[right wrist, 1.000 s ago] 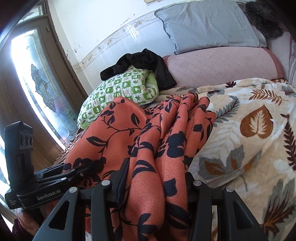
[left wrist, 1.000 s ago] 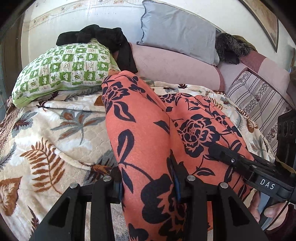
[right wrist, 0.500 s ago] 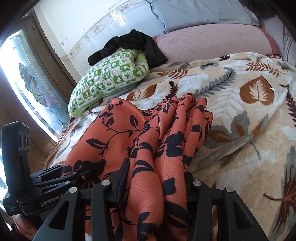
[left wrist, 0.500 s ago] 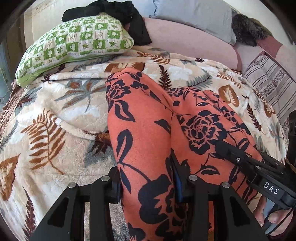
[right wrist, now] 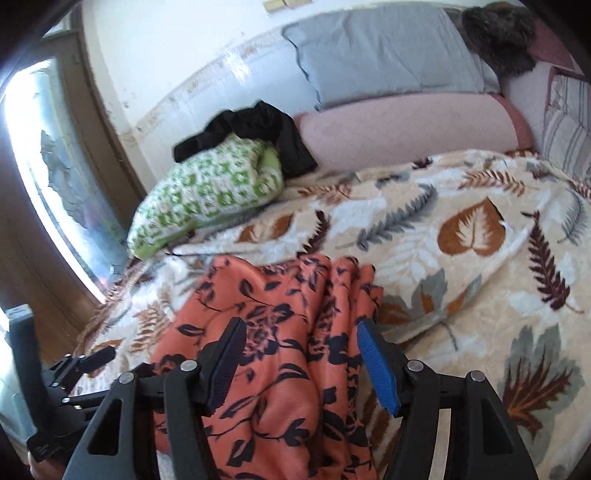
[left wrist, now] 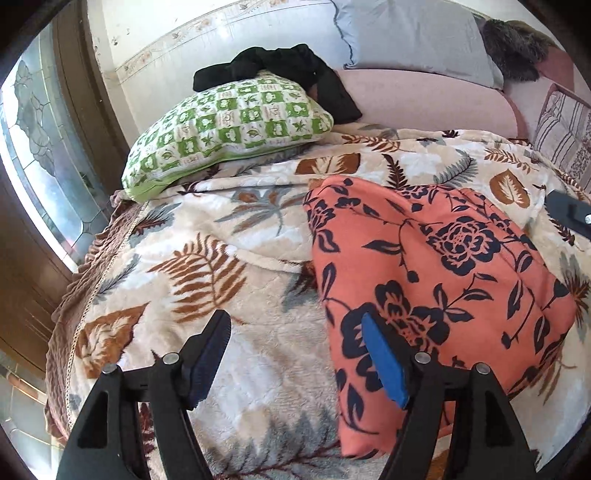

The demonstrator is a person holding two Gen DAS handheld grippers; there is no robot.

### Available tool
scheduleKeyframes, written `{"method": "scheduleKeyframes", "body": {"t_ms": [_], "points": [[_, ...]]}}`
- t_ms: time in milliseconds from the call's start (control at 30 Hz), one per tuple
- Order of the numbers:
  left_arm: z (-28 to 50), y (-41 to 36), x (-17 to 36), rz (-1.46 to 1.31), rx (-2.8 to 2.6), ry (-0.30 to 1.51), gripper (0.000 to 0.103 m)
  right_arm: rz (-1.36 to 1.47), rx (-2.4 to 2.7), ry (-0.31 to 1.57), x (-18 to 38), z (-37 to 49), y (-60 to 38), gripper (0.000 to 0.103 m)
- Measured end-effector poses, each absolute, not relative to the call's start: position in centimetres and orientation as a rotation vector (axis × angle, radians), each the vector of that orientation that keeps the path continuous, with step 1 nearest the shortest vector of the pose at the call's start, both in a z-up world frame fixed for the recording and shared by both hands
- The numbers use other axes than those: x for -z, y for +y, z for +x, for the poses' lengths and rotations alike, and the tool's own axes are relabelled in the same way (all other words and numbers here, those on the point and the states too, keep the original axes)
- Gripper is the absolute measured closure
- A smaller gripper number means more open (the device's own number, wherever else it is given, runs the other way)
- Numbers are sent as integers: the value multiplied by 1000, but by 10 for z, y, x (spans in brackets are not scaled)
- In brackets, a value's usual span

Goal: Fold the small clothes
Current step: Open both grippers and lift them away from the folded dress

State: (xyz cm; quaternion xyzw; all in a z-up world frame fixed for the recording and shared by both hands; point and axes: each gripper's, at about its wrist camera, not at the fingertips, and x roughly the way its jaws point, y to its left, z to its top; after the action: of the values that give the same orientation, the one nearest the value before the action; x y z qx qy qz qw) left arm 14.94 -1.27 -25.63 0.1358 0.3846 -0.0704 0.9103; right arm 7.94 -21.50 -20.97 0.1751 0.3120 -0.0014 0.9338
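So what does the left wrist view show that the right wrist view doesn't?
Only the left wrist view: the left gripper open over bare blanket, with the orange garment beside it and under its right finger, lying flat.

Only the right wrist view: the right gripper open, its jaws just widened, with bunched folds of the garment lying loose between them, and the left gripper's body at the left edge.

Both: the garment on the leaf-print blanket, the green pillow with a black cloth on it, and the grey pillow.
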Motion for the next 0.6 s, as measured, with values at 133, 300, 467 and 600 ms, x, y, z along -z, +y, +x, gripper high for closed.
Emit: {"method": "scheduleKeyframes", "body": {"t_ms": [133, 300, 467, 600], "points": [[149, -8, 272, 304, 96, 837, 28, 352, -165, 656, 205, 70, -194, 42], [150, -13, 283, 352, 56, 844, 23, 447, -198, 1017, 280, 98, -183, 44], [133, -7, 260, 303, 25, 829, 22, 423, -176, 928, 249, 80, -180, 42], [102, 0, 221, 252, 23, 716, 16, 374, -107, 834, 217, 51, -184, 38]]}}
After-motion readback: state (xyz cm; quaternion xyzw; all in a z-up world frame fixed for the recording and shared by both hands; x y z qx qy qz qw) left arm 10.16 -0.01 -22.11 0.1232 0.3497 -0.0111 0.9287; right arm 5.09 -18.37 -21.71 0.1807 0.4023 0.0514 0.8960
